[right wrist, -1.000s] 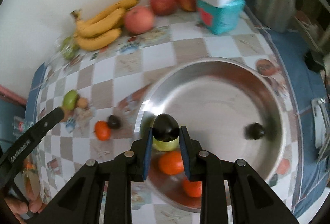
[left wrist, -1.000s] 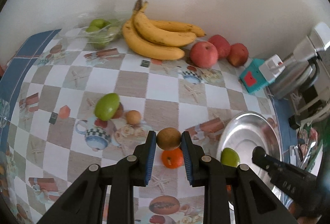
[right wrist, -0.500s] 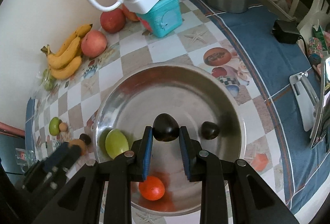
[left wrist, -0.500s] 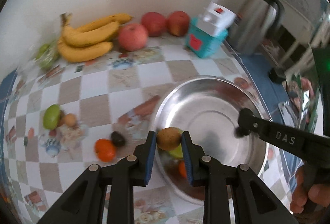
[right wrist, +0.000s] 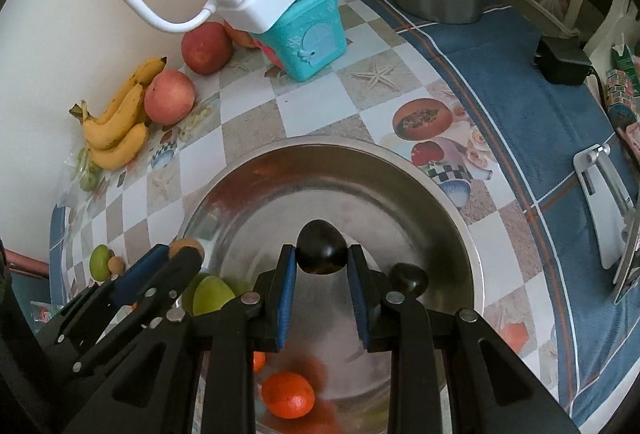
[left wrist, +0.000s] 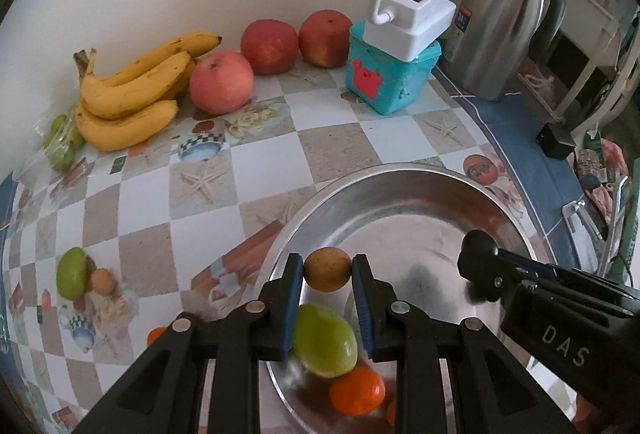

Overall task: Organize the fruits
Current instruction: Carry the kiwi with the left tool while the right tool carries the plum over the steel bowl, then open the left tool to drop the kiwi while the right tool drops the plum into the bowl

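My left gripper is shut on a small brown fruit and holds it over the left part of a steel bowl. My right gripper is shut on a dark plum over the same bowl. In the bowl lie a green fruit, an orange and another dark plum. The right gripper also shows in the left wrist view, and the left gripper in the right wrist view.
Bananas and three red apples lie along the wall. A teal box with a white power strip and a steel kettle stand at the back right. A green fruit and a small brown one lie at the left.
Both grippers have moved to the right, further over the bowl, each keeping its fruit. The orange and dark plum on the cloth have left the left wrist view.
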